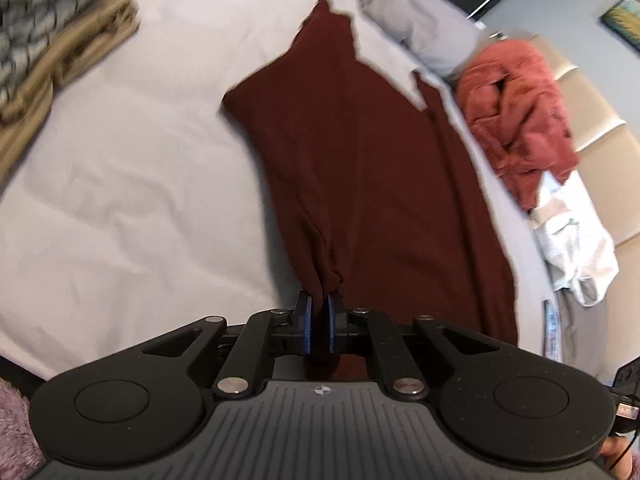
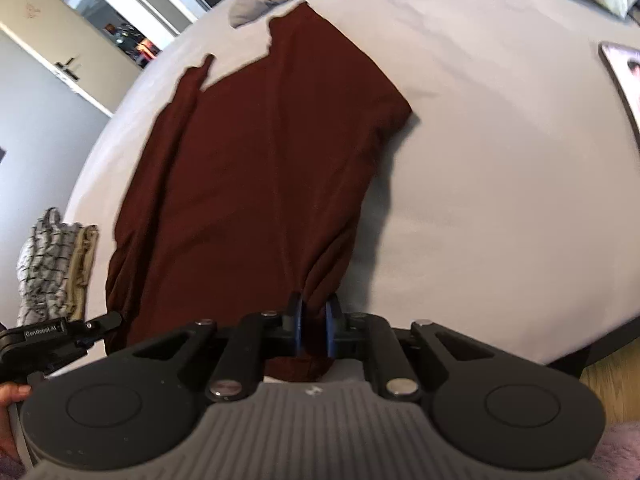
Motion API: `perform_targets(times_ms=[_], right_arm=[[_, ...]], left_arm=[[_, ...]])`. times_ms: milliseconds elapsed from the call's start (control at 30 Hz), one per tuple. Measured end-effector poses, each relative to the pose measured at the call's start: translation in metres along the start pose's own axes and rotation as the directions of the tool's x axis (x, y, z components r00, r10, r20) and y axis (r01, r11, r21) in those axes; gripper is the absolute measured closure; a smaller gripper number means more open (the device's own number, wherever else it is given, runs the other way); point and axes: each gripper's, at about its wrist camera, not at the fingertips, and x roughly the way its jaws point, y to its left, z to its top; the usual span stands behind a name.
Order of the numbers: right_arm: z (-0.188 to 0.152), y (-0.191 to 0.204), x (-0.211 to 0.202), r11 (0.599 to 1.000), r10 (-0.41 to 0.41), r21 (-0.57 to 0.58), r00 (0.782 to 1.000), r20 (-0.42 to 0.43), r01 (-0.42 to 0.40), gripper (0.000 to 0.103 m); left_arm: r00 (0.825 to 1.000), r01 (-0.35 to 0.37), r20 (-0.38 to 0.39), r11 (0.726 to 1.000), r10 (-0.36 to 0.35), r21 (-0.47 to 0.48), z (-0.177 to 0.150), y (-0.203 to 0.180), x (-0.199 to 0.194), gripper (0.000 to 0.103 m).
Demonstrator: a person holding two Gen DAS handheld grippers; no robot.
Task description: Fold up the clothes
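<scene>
Garment (image 1: 360,152) pinched by both tongs (image 1: 319,312) (image 2: 315,320) (near hem, seemingly)

- Between your left gripper's (image 1: 320,312) matt black plastic fingers: soft, matt maroon cloth garment (image 1: 360,160).
- Beneath it, smooth pale bedsheet (image 1: 140,160) cloth.
- Far right of your left gripper: fuzzy coral robe (image 1: 516,120).

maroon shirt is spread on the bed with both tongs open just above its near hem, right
Not quite. The maroon shirt is spread on the bed, but both tongs are shut on its near hem, not open above it: the left tongs in the left wrist view, the right tongs in the right wrist view.
</scene>
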Motion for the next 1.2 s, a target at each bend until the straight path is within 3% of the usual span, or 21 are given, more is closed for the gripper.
perform_targets(times_ms=[100,333,567,600,667,700,733,933,1100,1200], right_arm=[[-0.004,0.000,-0.008,1.000,-0.005,-0.006,1.000,-0.017,0.005,0.091],[-0.012,0.001,-0.028,1.000,-0.017,-0.020,0.998,-0.057,0.016,0.091],[-0.024,0.001,-0.019,0.996,-0.075,-0.058,0.990,-0.120,0.068,0.087],[-0.024,0.002,-0.018,0.994,-0.088,-0.071,0.988,-0.125,0.079,0.086],[-0.024,0.000,-0.021,0.992,-0.110,-0.082,0.986,-0.123,0.100,0.070],[-0.023,0.001,-0.025,0.990,-0.121,-0.086,0.987,-0.108,0.112,0.060],[-0.022,0.000,-0.029,0.989,-0.128,-0.089,0.988,-0.091,0.120,0.061],[0.011,-0.003,-0.059,0.992,-0.095,-0.078,0.995,-0.005,0.095,0.062],[0.062,-0.015,-0.056,0.989,-0.110,-0.098,0.994,-0.020,0.107,0.066],[0.080,-0.016,-0.047,0.975,-0.141,-0.181,0.988,-0.055,0.129,0.065]], left_arm=[[1.000,-0.022,-0.010,0.999,0.023,0.040,-0.002,-0.009,-0.018,0.098],[0.994,-0.073,-0.075,0.997,0.075,0.037,-0.024,0.001,-0.030,0.098],[0.979,-0.121,-0.164,0.992,0.124,0.033,-0.033,0.008,-0.010,0.096],[0.976,-0.132,-0.170,0.991,0.136,0.033,-0.033,0.009,-0.010,0.091],[0.973,-0.146,-0.173,0.989,0.151,0.037,-0.033,0.007,-0.012,0.074],[0.972,-0.154,-0.174,0.987,0.158,0.038,-0.032,0.007,-0.013,0.057],[0.971,-0.157,-0.173,0.987,0.162,0.040,-0.032,0.005,-0.015,0.049],[0.981,-0.125,-0.147,0.991,0.130,0.042,-0.022,-0.010,-0.031,0.049],[0.990,-0.077,-0.108,0.993,0.087,0.091,-0.006,-0.034,-0.032,0.049],[0.992,-0.058,-0.107,0.991,0.071,0.124,0.006,-0.050,-0.021,0.049]])
